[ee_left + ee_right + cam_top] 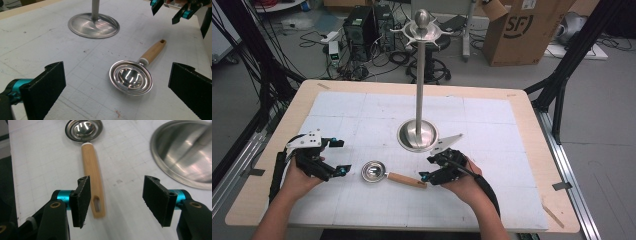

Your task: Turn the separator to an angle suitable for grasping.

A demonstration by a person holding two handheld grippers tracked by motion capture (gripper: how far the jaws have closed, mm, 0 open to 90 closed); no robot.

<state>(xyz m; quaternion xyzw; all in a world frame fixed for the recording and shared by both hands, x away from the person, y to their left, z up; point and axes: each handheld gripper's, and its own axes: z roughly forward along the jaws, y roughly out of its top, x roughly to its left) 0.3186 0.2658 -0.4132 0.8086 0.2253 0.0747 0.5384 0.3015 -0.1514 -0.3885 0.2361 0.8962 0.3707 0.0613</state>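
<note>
A steel scoop (373, 171) with a wooden handle (407, 180) lies flat on the white grid mat (362, 107), bowl to the left. My left gripper (341, 157) rests open just left of the bowl; in the left gripper view its jaws stand wide on either side of the scoop (131, 78). The right gripper (427, 167) hovers open over the handle's far end. In the right gripper view the handle (92, 170) lies on the mat beside and below the left pad, with nothing pressed between the pads. That gripper (165, 15) also appears at the top of the left gripper view.
A tall steel stand (419, 75) with a round base (417, 135) rises just behind the scoop, close to the right gripper. The mat sits on a wooden table (302, 100). On the floor beyond are a cardboard box (522, 30), computer towers (362, 30) and cables.
</note>
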